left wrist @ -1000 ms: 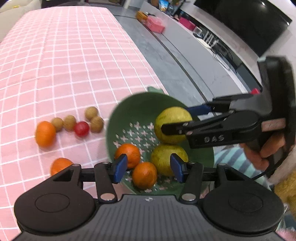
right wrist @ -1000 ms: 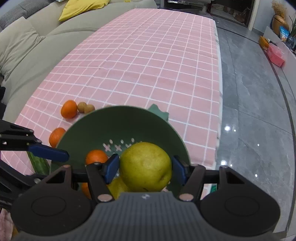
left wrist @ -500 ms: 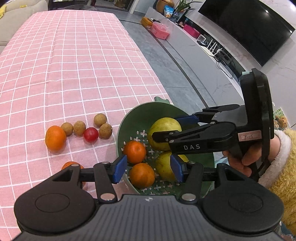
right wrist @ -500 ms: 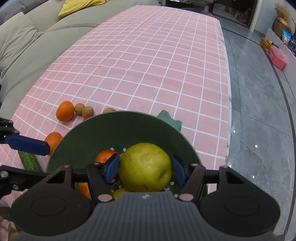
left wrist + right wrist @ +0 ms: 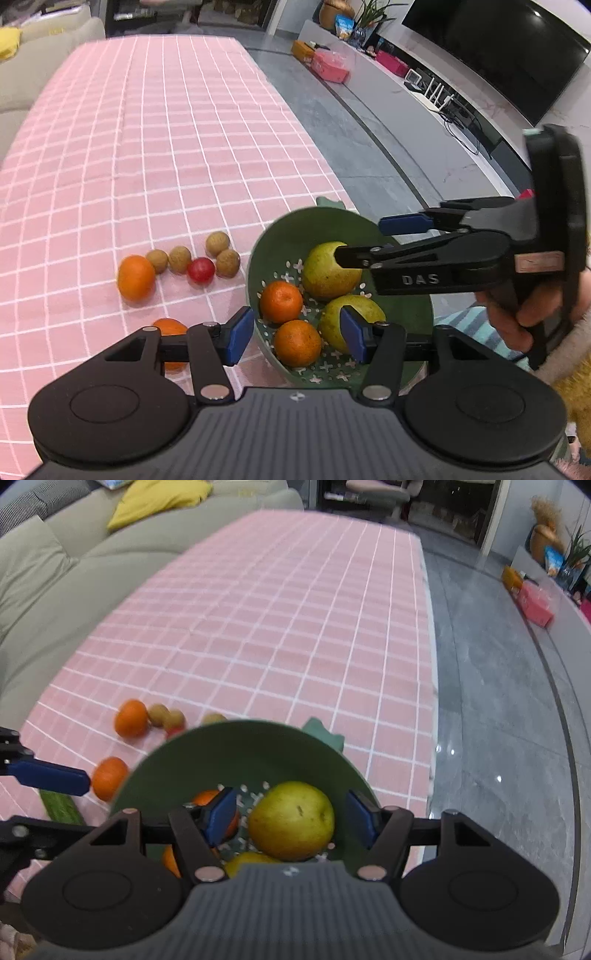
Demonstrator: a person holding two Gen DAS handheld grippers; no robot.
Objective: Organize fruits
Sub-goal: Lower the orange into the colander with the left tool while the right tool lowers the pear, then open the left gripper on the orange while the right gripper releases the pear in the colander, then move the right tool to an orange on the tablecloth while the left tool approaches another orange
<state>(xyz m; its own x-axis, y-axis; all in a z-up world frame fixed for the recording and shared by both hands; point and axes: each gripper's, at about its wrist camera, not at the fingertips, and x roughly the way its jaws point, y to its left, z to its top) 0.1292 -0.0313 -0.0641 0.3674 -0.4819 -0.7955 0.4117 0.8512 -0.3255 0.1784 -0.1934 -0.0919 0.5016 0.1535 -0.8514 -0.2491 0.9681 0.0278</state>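
Right gripper [image 5: 290, 816], lettered "DAS", jaws just opening, pads clear of the pear [image 5: 291, 819] in the green colander [image 5: 280, 229]; left gripper [image 5: 297, 334] half open, empty.

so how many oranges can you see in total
4. Two sit in the green colander: one at its left side, one nearer the camera. Two lie on the pink tablecloth: one beside the small brown fruits, one partly behind the left claw. Others may be hidden.
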